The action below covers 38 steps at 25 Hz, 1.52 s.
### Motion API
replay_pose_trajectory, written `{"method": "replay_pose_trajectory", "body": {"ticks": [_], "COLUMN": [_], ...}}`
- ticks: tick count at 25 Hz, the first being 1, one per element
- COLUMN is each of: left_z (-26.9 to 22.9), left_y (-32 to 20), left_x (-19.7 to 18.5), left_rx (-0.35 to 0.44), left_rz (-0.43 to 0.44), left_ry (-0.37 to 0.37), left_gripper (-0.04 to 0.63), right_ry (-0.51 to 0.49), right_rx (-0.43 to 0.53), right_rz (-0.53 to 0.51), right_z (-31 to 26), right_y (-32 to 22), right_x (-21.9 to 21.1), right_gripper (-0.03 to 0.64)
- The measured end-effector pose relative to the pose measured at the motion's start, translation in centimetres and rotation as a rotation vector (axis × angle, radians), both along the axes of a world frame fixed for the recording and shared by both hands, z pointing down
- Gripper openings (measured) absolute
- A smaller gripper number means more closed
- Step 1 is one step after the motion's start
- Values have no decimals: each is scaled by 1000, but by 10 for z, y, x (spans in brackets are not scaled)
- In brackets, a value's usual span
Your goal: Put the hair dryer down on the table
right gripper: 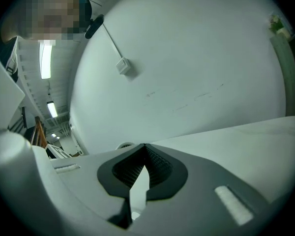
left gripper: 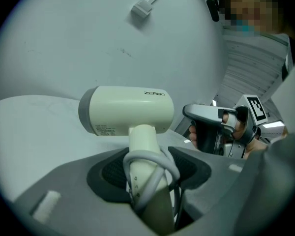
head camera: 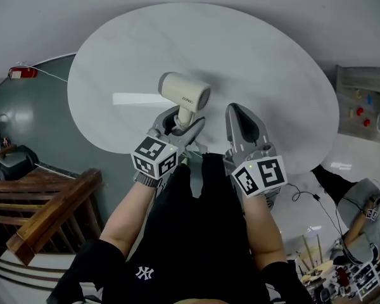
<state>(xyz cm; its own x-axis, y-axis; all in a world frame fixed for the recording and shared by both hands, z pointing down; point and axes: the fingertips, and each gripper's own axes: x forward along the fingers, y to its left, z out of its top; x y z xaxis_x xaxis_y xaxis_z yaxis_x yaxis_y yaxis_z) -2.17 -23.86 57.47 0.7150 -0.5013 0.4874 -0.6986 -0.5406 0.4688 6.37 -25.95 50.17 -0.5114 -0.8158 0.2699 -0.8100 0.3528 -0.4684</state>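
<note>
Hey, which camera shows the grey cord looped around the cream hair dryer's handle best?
The left gripper view: the grey cord loops round the cream hair dryer handle, right between the left gripper's closed jaws. The head view shows the dryer from above, the cord unclear. The right gripper view shows neither.

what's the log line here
left tool: shut on hair dryer handle | right tool: shut, empty | hair dryer: upright over table

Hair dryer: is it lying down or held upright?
Upright. The hair dryer stands handle-down in the left gripper, jaws shut on the handle; its barrel sits level on top, above the table.
</note>
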Motion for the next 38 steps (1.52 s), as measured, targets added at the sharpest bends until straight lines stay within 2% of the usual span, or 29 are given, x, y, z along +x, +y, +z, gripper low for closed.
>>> {"method": "replay_pose_trajectory", "body": {"ticks": [16, 25, 38], "left_z": [72, 88, 101], "left_y": [-14, -15, -17], "left_x": [21, 24, 29], "left_rx": [-139, -196, -259], "left_rz": [23, 20, 20], "left_ry": [-121, -204, -257], "left_gripper": [244, 245, 252], "right_ry": [-27, -48, -64], "right_rx": [-64, -77, -89], "right_rz": [-12, -11, 2], "right_z": [35, 35, 40], "right_y": [-20, -23, -24], "right_x": [17, 22, 34], "right_gripper": [23, 23, 23]}}
